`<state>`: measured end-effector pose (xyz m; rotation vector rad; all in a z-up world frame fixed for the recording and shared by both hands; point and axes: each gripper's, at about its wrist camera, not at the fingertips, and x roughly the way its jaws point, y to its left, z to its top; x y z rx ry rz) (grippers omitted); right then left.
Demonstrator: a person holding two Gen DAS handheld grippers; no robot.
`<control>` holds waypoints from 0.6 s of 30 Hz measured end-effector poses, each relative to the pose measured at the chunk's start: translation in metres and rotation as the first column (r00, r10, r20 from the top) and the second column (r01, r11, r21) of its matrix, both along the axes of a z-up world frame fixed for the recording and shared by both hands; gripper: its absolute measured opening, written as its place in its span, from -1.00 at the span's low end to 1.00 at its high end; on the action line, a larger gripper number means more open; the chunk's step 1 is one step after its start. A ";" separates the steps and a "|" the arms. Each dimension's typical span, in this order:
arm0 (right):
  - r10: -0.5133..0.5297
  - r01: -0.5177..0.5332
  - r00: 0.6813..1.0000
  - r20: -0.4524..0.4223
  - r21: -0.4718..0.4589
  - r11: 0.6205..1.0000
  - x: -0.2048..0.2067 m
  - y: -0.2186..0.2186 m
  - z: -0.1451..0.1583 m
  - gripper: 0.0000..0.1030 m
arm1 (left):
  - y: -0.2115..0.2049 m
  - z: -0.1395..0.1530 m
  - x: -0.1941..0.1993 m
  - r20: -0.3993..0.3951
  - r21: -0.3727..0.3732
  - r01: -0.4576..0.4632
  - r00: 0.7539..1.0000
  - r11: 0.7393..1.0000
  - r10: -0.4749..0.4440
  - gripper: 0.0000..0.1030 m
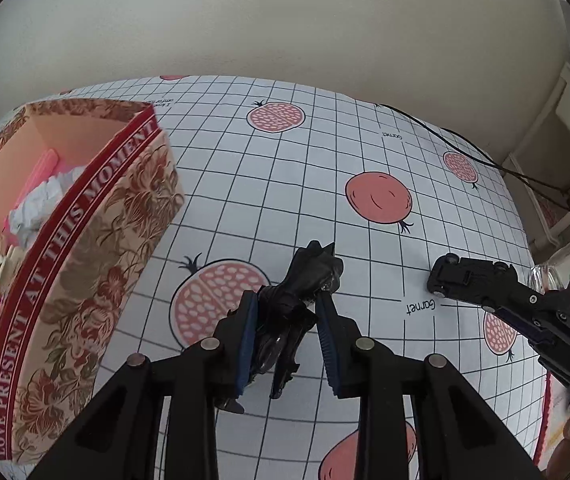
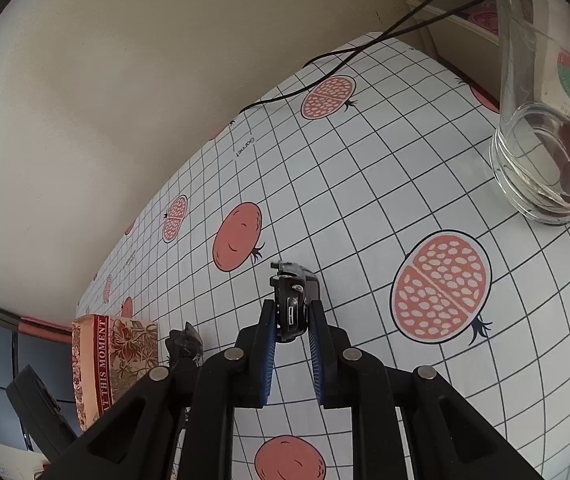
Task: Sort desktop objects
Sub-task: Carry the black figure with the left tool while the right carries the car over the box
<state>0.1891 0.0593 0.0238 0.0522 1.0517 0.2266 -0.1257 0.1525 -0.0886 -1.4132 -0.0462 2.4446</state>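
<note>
In the left wrist view my left gripper [image 1: 286,298] is shut on a glossy black toy figure [image 1: 309,276], whose pointed top sticks out past the blue pads above the pomegranate-print tablecloth [image 1: 245,184]. The floral gift box [image 1: 85,240] stands close on the left, open at the top, with pink items and crumpled white paper inside. In the right wrist view my right gripper [image 2: 292,305] is shut on a small black toy car [image 2: 291,312], nose outward. That car [image 1: 469,280] and the right gripper [image 1: 501,308] also show at the right of the left wrist view.
A clear drinking glass [image 2: 545,152] stands at the table's right edge beside a printed card. A black cable [image 2: 345,56] crosses the far corner. The gift box [image 2: 113,360] and the black figure [image 2: 185,344] show at lower left. A wall runs behind the table.
</note>
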 end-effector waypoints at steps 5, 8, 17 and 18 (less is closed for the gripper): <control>0.031 -0.031 0.999 0.013 0.012 0.999 -0.012 0.006 0.008 -0.67 | -0.018 0.001 0.009 0.039 0.047 -0.041 0.999 0.998 0.039 -0.43; 0.038 -0.038 0.999 0.022 0.010 0.999 -0.017 0.008 0.012 -0.67 | -0.029 0.002 0.008 0.069 0.080 -0.068 0.996 0.994 0.063 -0.43; 0.082 -0.085 0.990 0.110 0.026 0.996 -0.033 0.025 0.042 -0.67 | -0.059 0.034 0.004 0.073 0.271 -0.111 0.993 0.956 0.094 -0.43; 0.093 -0.098 0.987 0.129 0.031 0.995 -0.035 0.028 0.047 -0.67 | -0.062 0.038 0.003 0.073 0.297 -0.117 0.992 0.948 0.099 -0.43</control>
